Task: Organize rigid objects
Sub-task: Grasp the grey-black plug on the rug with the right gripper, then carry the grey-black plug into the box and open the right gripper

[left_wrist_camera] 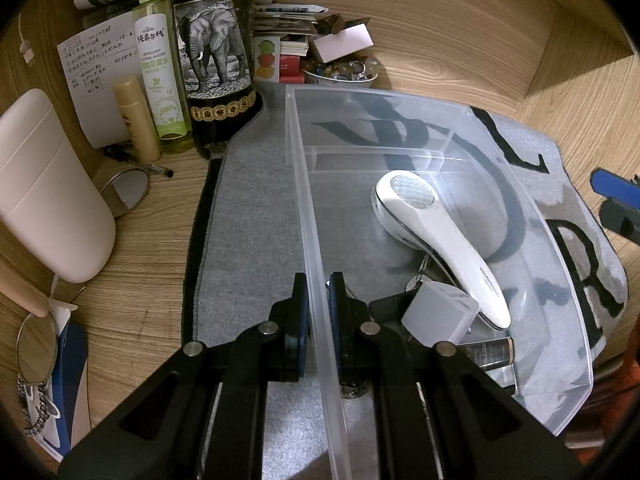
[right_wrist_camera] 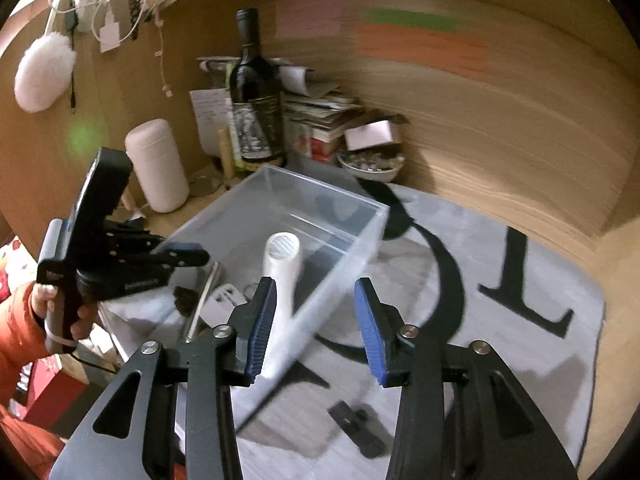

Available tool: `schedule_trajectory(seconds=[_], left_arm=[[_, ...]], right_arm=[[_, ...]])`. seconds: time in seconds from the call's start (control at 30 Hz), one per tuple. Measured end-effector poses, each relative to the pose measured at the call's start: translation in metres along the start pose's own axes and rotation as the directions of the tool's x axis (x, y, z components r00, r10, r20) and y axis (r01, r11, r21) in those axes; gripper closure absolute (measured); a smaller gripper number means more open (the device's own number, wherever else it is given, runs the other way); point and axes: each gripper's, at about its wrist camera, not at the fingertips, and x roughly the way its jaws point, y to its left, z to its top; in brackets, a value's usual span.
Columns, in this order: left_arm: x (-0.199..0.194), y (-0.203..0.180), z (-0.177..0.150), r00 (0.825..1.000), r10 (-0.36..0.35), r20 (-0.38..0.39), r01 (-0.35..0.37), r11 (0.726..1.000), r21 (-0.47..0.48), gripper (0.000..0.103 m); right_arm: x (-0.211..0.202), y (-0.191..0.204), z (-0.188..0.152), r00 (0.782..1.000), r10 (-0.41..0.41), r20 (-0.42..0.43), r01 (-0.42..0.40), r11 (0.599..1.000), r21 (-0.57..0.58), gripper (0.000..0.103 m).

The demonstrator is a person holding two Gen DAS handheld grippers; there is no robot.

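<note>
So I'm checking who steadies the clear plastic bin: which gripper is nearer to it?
Left. The left gripper clamps the clear plastic bin wall; the right gripper hangs open, apart from it.

- The storage bin [left_wrist_camera: 400, 128] is clear, smooth plastic with a frosted look.
- The handheld device [left_wrist_camera: 436, 236] inside has a glossy white plastic shell.
- The mat [left_wrist_camera: 248, 208] is grey, matt, napped cloth.
- The desk [left_wrist_camera: 144, 248] shows wood grain.
- The wine bottle [left_wrist_camera: 216, 60] is dark, glossy glass with a paper label.
- The right gripper [right_wrist_camera: 316, 328] has ribbed blue pads [right_wrist_camera: 262, 328] on matt black arms.
</note>
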Motion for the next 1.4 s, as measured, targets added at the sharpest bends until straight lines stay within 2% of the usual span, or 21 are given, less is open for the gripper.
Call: schedule_trajectory(seconds=[0.07,0.13,0.3,0.57,0.6,0.67,0.73,1.03,1.4], left_arm=[[0.000,0.000,0.000,1.000,0.000,0.000,0.000,1.000,0.000,0.094],[0.000,-0.001,0.000,1.000,0.001,0.000,-0.001,1.000,0.002,0.094],[0.001,-0.001,0.000,1.000,0.000,0.000,0.000,1.000,-0.001,0.094],[0.001,0.001,0.000,1.000,0.000,0.001,0.000,1.000,0.001,0.094],[0.001,0.001,0.000,1.000,0.000,0.001,0.000,1.000,0.001,0.094],[0.001,0.001,0.000,1.000,-0.001,0.001,0.001,1.000,0.000,0.094],[0.001,0.001,-0.001,1.000,-0.001,0.001,0.001,1.000,-0.001,0.094],[0.001,0.002,-0.001,1.000,-0.003,0.002,0.003,1.000,-0.002,0.094],[0.001,0.002,-0.002,1.000,-0.003,0.003,0.003,1.000,-0.003,0.094]], right_arm=[[-0.004,-0.006,-0.008,1.000,-0.023,-0.007,0.023,1.000,0.004,0.058],[-0.005,-0.012,-0.019,0.999,-0.040,-0.028,0.040,0.999,0.008,0.057],[0.012,-0.021,-0.045,0.993,-0.023,-0.114,0.029,0.998,0.050,0.057],[0.046,-0.033,-0.088,0.971,0.004,-0.240,0.023,0.994,0.110,0.057],[0.047,-0.034,-0.091,0.971,-0.002,-0.240,0.030,0.993,0.113,0.060],[0.044,-0.037,-0.094,0.974,-0.019,-0.226,0.046,0.992,0.115,0.075],[0.041,-0.042,-0.093,0.976,-0.002,-0.218,0.032,0.990,0.134,0.087],[0.027,-0.038,-0.074,0.990,-0.035,-0.137,0.051,0.992,0.115,0.087],[0.010,-0.020,-0.031,1.000,-0.017,-0.006,0.018,0.997,0.076,0.087]])
